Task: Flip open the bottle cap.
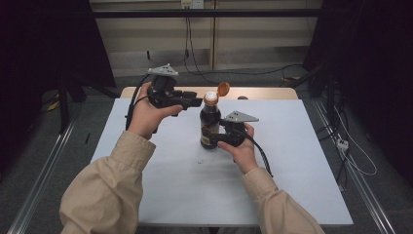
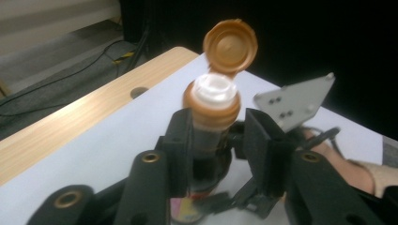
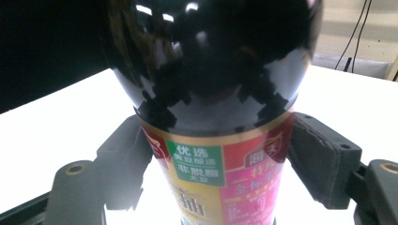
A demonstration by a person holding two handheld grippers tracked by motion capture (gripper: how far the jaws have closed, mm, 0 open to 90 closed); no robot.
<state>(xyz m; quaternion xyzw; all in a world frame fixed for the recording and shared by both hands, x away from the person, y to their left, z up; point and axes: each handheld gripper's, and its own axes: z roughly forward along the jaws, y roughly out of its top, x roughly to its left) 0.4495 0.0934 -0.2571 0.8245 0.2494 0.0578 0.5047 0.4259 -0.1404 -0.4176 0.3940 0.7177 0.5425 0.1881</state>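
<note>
One dark glass sauce bottle [image 1: 210, 127] stands upright near the middle of your white tabletop [image 1: 292, 161], smooth and glossy, round at the shoulder and narrowing to a thin neck. Its paper label [image 3: 220, 173] is red, green and gold with printed characters. An orange-brown plastic flip cap [image 1: 223, 88] is hinged open and tipped back toward the far side, baring a white spout [image 2: 214, 89] inside a matching orange collar.

Your right gripper [image 1: 217, 140] has its matte black pads at either side of the bottle's lower body from the right; in the right gripper view they sit at the label's edges, but you cannot tell whether they press on it. Your left gripper [image 1: 197, 102] is held up at the bottle's left, level with the neck; its jaws stand partly apart, the neck between them with space on one side. A light wooden strip [image 1: 263, 92] edges the far side of the table, cables [image 1: 234, 73] trail across the grey floor beyond, and black curtains [image 1: 370, 58] hang at both sides.
</note>
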